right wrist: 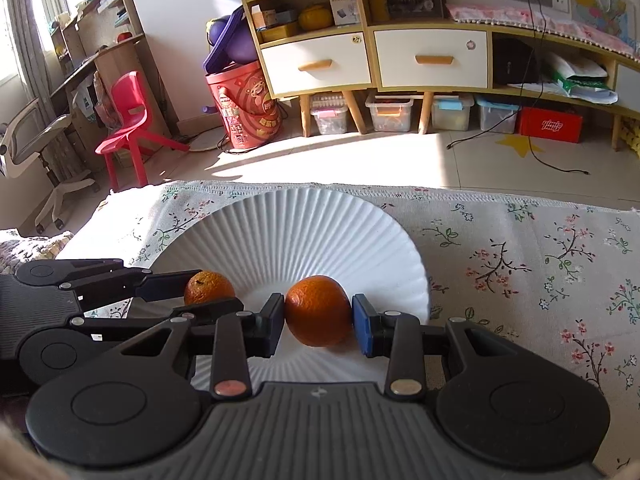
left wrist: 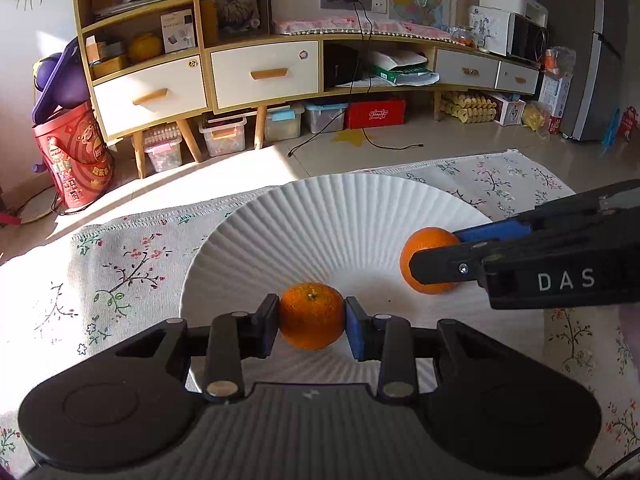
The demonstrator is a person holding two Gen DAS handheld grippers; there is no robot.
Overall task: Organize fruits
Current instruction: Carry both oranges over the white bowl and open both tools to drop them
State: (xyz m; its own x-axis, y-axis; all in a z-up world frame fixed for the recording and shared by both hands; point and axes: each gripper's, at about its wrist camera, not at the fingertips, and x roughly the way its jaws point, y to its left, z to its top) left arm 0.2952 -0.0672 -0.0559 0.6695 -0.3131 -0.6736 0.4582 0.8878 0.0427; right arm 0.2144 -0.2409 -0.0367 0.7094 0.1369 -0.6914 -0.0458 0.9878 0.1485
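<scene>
A white ribbed plate (left wrist: 320, 216) lies on a floral tablecloth; it also shows in the right wrist view (right wrist: 304, 224). My left gripper (left wrist: 311, 320) is shut on an orange with a stem (left wrist: 311, 314), low over the plate's near part. My right gripper (right wrist: 319, 314) is shut on a second orange (right wrist: 318, 310) over the plate's right part. In the left wrist view the right gripper (left wrist: 436, 256) comes in from the right with its orange (left wrist: 428, 260). In the right wrist view the left gripper (right wrist: 208, 292) comes in from the left with its orange (right wrist: 209, 287).
The floral tablecloth (right wrist: 520, 264) covers the table, with bare cloth right of the plate. Beyond the table's far edge is the floor, a wooden cabinet (left wrist: 260, 68) with drawers, storage boxes, a red bucket (left wrist: 76, 152) and a red chair (right wrist: 128, 120).
</scene>
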